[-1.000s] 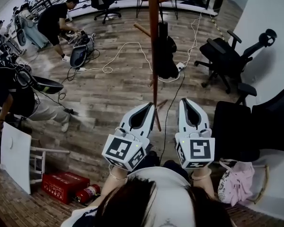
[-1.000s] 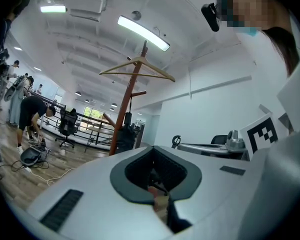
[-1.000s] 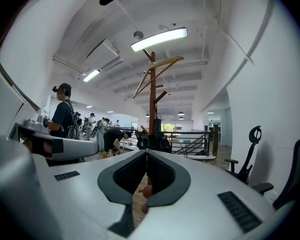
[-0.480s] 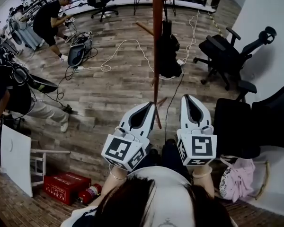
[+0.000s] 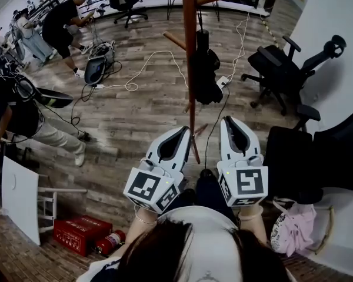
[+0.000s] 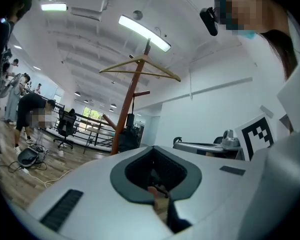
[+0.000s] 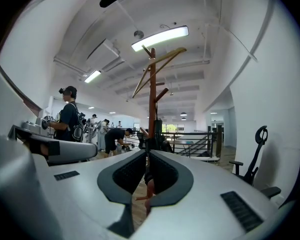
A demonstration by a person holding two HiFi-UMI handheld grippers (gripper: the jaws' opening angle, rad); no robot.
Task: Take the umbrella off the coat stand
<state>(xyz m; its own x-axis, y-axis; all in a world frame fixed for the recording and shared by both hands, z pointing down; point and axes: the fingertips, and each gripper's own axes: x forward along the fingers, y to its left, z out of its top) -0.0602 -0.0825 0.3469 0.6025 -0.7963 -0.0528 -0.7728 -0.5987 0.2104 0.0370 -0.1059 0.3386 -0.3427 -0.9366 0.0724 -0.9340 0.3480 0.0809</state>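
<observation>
A brown wooden coat stand (image 5: 190, 69) rises from the plank floor ahead of me. A folded black umbrella (image 5: 206, 69) hangs from one of its pegs, just right of the pole. My left gripper (image 5: 187, 130) is shut and empty, its tip beside the pole's lower part. My right gripper (image 5: 227, 120) is also shut and empty, to the right of the pole and short of the umbrella. In the left gripper view the stand (image 6: 131, 99) and umbrella (image 6: 129, 134) show beyond the closed jaws (image 6: 151, 147). The right gripper view shows the stand (image 7: 152, 94) straight ahead.
Black office chairs (image 5: 282, 69) stand at the right by a white wall. White and black cables (image 5: 147, 63) trail over the floor near the stand's foot. People work at the left. A red box (image 5: 76, 231), a fire extinguisher (image 5: 109, 239) and a white board (image 5: 20, 195) lie near my left.
My right gripper has edged slightly forward toward the stand. The left gripper has barely moved. The person at the far left has shifted position.
</observation>
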